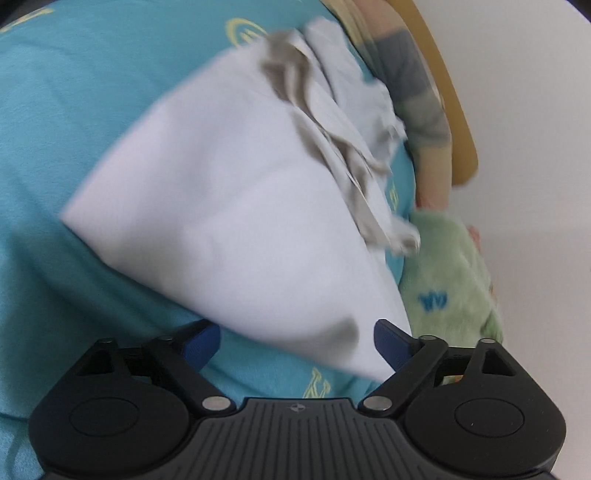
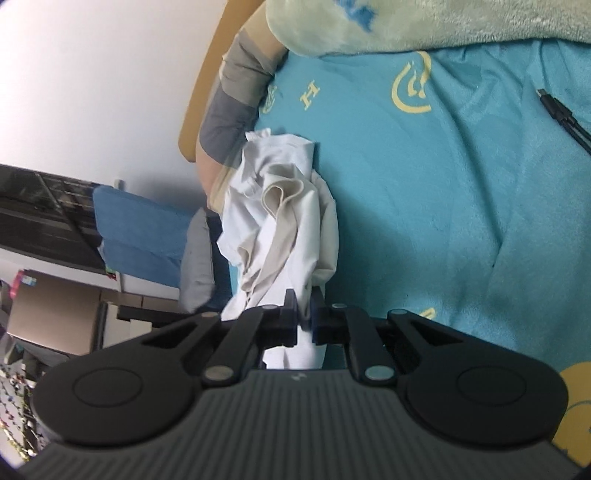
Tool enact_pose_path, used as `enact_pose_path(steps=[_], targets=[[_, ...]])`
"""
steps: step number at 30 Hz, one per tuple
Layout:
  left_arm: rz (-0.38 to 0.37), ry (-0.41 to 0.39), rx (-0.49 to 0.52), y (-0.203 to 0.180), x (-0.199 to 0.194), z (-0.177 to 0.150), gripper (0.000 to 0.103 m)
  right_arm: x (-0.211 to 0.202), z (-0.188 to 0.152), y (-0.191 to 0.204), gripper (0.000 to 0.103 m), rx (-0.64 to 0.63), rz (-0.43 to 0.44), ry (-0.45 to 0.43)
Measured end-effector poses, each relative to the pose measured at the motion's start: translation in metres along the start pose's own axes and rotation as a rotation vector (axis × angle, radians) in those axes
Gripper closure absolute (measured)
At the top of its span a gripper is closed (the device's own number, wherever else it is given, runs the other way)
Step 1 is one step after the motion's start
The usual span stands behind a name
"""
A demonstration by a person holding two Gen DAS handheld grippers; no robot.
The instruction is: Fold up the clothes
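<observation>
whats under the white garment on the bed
The white garment lies on the teal bedsheet, which shows all around it. Anything beneath the cloth itself is covered.

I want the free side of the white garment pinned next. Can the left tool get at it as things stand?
Probably yes. The left tool is open, with the white garment lying right ahead between its fingers on the teal bedspread, nothing covering it. The right tool grips another part.

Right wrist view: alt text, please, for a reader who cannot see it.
The right gripper is shut on a bunched white garment, over a teal bedsheet. A green blanket lies beyond, a black cable to the right.
</observation>
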State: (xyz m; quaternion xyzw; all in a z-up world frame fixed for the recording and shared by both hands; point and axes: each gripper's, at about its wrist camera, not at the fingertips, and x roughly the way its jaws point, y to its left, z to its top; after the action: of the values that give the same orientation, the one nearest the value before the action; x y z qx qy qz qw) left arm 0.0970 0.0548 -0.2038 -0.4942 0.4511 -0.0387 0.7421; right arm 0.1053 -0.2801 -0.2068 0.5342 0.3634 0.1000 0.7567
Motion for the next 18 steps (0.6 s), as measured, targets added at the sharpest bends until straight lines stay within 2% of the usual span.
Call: enact_pose_path(steps=[2, 4, 5, 7, 8, 10, 14, 18], targets=[[0.027, -0.064, -0.030, 0.006, -0.008, 0.004, 0.024, -0.003, 0.001, 0.000, 0.094, 0.002, -0.001, -0.018], [0.050, -0.119, -0.067, 0.013, -0.015, 0.008, 0.038, -0.002, 0.002, -0.001, 0.094, 0.005, -0.006, -0.030], [0.062, -0.144, -0.079, 0.016, -0.019, 0.009, 0.042, -0.002, 0.003, -0.001, 0.094, 0.005, -0.009, -0.036], [0.076, -0.187, -0.094, 0.020, -0.025, 0.011, 0.064, -0.002, 0.003, -0.001, 0.094, -0.005, -0.020, -0.046], [0.074, -0.202, -0.097, 0.021, -0.028, 0.012, 0.070, -0.002, 0.003, 0.000, 0.094, -0.011, -0.023, -0.051], [0.072, -0.233, -0.086, 0.020, -0.032, 0.013, 0.092, -0.005, 0.002, 0.002, 0.094, -0.023, -0.021, -0.058], [0.025, -0.312, -0.018, 0.003, -0.052, 0.014, 0.095, -0.012, 0.001, 0.010, 0.094, -0.058, 0.002, -0.085], [-0.068, -0.368, 0.039, -0.022, -0.074, 0.009, 0.098, -0.030, -0.001, 0.022, 0.095, -0.099, 0.039, -0.124]])
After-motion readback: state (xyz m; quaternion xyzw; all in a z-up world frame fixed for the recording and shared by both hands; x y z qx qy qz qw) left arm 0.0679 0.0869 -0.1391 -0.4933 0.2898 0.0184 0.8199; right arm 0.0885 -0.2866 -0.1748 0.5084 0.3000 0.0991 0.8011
